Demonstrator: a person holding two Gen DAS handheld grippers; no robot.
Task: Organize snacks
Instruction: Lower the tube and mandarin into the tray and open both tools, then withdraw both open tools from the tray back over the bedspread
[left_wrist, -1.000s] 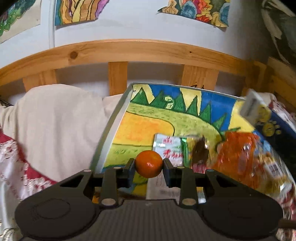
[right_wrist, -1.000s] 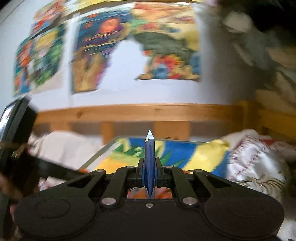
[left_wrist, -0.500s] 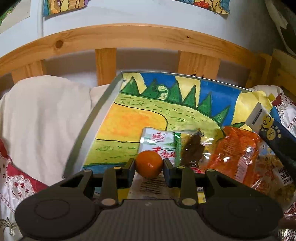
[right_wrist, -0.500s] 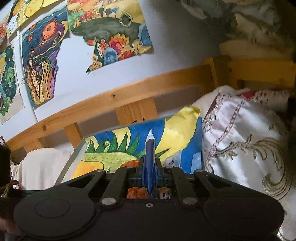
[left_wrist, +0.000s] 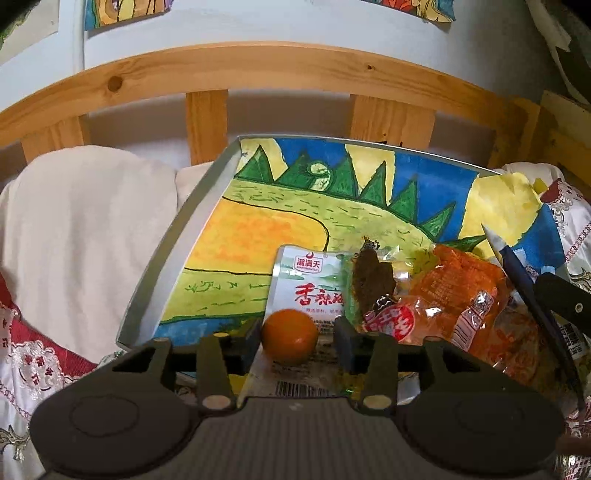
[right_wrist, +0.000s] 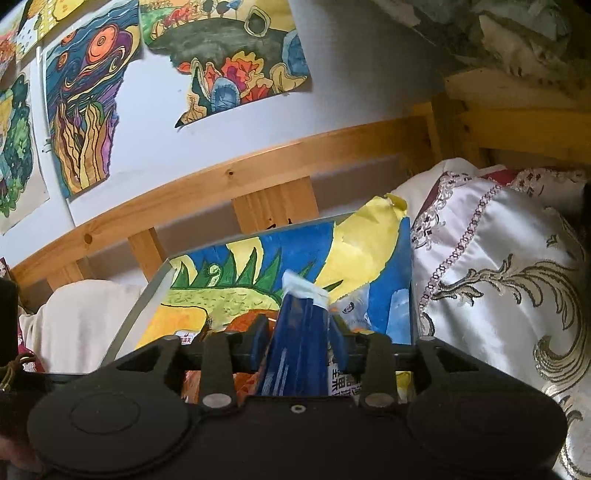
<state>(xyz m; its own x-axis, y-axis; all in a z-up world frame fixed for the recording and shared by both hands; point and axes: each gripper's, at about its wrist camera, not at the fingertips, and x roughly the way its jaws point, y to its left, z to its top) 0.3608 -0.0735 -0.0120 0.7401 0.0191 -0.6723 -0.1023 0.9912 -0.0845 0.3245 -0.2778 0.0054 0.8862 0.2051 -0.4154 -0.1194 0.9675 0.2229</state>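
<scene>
The left gripper (left_wrist: 297, 338) is opening, its pads drawn clear of the orange (left_wrist: 290, 336) sitting between them on the white packet (left_wrist: 306, 284) inside the tray (left_wrist: 177, 236). The right gripper (right_wrist: 297, 341) is opening too, the blue packet (right_wrist: 299, 350) loose between its fingers, over the tray's right side

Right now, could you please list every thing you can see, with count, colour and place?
orange: 1, orange, between left tool's pads, over white packet
white packet: 1, white with red writing, near end of tray
orange packets: number unclear, orange-red, tray's right part
blue packet: 1, dark blue, white end, between right tool's pads
tray: 1, grey rim, painted paper lining, on bed
bed rail: 1, wood, behind tray
pillow: 1, white embroidered, right of tray
left tool: black, jaws opening
right tool: black, jaws opening
</scene>
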